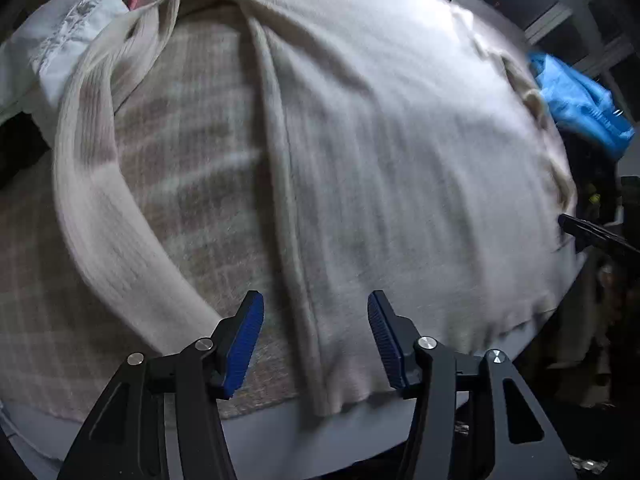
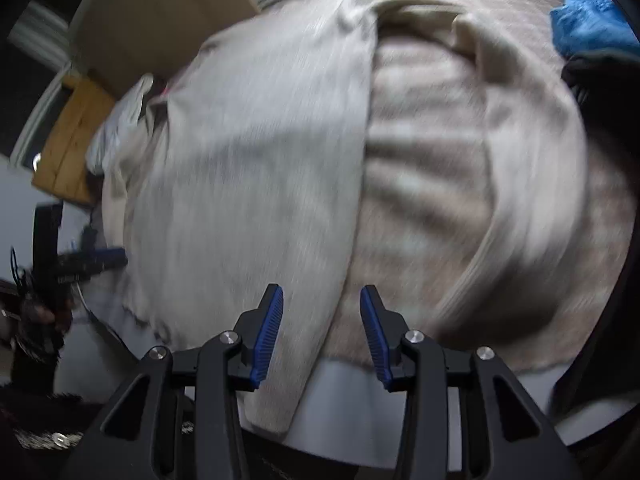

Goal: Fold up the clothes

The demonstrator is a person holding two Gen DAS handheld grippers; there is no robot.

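Note:
A cream knit sweater (image 1: 400,160) lies spread on a plaid cloth (image 1: 192,184), with one ribbed sleeve (image 1: 104,216) curving down the left. My left gripper (image 1: 316,340) hovers open above the sweater's folded edge near its hem, nothing pinched between the blue pads (image 1: 244,344). In the right wrist view the same sweater (image 2: 256,184) has a panel folded over, its edge running down between the jaws. My right gripper (image 2: 322,332) stands open above that edge, near the table's front. The other gripper's dark tip (image 1: 592,236) shows at the sweater's far side.
A blue cloth (image 1: 580,100) lies at the table's corner beside the sweater. A white crumpled bag (image 1: 60,40) sits at the far left. A cardboard box (image 2: 160,20) and a wooden crate (image 2: 72,140) stand beyond the table. The grey table edge (image 1: 320,436) runs just below the hem.

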